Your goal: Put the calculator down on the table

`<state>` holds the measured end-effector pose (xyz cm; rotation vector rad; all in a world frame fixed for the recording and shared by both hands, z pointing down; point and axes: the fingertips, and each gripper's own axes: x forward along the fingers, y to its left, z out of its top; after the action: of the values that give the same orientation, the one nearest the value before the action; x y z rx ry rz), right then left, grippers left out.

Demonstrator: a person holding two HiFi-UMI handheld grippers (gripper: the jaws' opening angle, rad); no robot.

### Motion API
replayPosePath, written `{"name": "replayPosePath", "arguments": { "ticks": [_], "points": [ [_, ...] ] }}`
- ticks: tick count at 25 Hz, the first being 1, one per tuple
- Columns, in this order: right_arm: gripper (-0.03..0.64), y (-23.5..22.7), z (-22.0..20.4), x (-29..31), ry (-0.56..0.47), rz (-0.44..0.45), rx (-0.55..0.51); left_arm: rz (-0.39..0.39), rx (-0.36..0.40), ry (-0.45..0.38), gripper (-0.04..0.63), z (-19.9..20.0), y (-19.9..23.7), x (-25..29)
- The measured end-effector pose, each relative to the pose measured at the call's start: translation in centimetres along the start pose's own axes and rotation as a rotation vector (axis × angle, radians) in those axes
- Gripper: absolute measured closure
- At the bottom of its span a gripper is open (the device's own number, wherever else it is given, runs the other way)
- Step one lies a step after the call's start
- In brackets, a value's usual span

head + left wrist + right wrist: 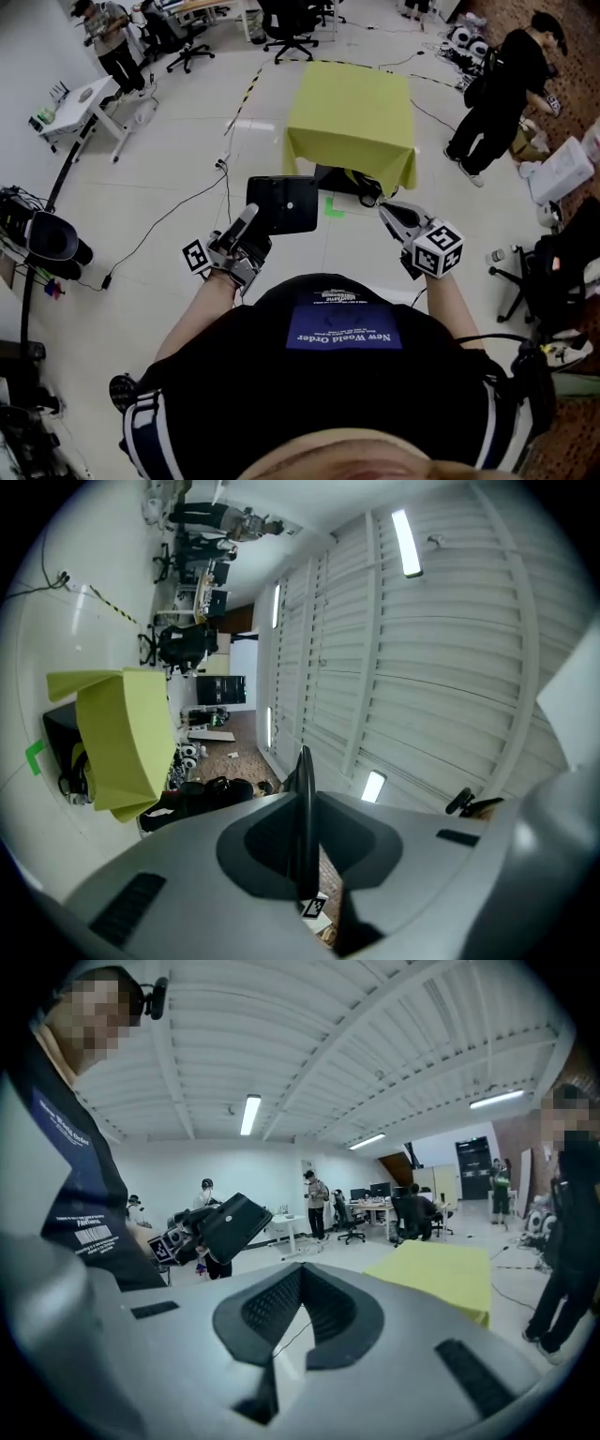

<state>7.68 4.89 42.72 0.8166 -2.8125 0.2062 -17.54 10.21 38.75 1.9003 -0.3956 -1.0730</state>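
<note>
The calculator (281, 204) is a flat black slab held out in the air in front of me, short of the table. My left gripper (246, 225) is shut on its near edge. In the left gripper view the calculator (302, 817) shows edge-on as a thin black blade clamped between the jaws. In the right gripper view it (232, 1225) appears at the left, tilted. The table (352, 117) has a yellow-green cloth and stands ahead on the floor. My right gripper (392, 214) hovers to the right of the calculator, shut with nothing in it (300, 1274).
A dark box (342, 180) lies on the floor at the table's near edge, with a green tape mark (333, 206) beside it. Cables cross the floor (178, 211). A person in black (502, 84) stands right of the table. Office chairs (291, 28) and a white desk (80, 103) stand farther off.
</note>
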Motion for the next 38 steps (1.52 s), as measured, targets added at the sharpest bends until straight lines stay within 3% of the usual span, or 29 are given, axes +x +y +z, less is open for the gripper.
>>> {"name": "replayPosePath", "arguments": {
  "ticks": [7, 13, 16, 20, 27, 33, 38],
  "points": [
    [0.629, -5.4, -0.7, 1.0, 0.020, 0.086, 0.032, 0.027, 0.005, 0.022, 0.537, -0.8, 2.9, 6.6],
    [0.629, -8.8, -1.9, 3.2, 0.056, 0.072, 0.089, 0.053, -0.048, 0.029, 0.537, 0.8, 7.3, 8.2],
    [0.629, -9.5, -0.9, 5.9, 0.077, 0.066, 0.066, 0.034, -0.075, 0.037, 0.537, 3.8, 9.4, 9.1],
    [0.629, -11.3, 2.1, 10.8, 0.089, 0.015, 0.017, -0.032, -0.102, 0.052, 0.537, 10.7, 11.5, 11.0],
    [0.629, -13.9, 6.1, 18.6, 0.060, -0.075, 0.056, -0.079, -0.152, 0.142, 0.537, 20.7, 14.7, 13.7],
    [0.629, -15.7, 7.0, 22.8, 0.064, -0.085, 0.108, -0.073, -0.181, 0.170, 0.537, 25.3, 18.4, 15.3],
    [0.629, -20.7, 7.1, 23.2, 0.073, -0.096, 0.128, -0.052, -0.210, 0.151, 0.537, 25.9, 21.7, 18.0]
  ]
}}
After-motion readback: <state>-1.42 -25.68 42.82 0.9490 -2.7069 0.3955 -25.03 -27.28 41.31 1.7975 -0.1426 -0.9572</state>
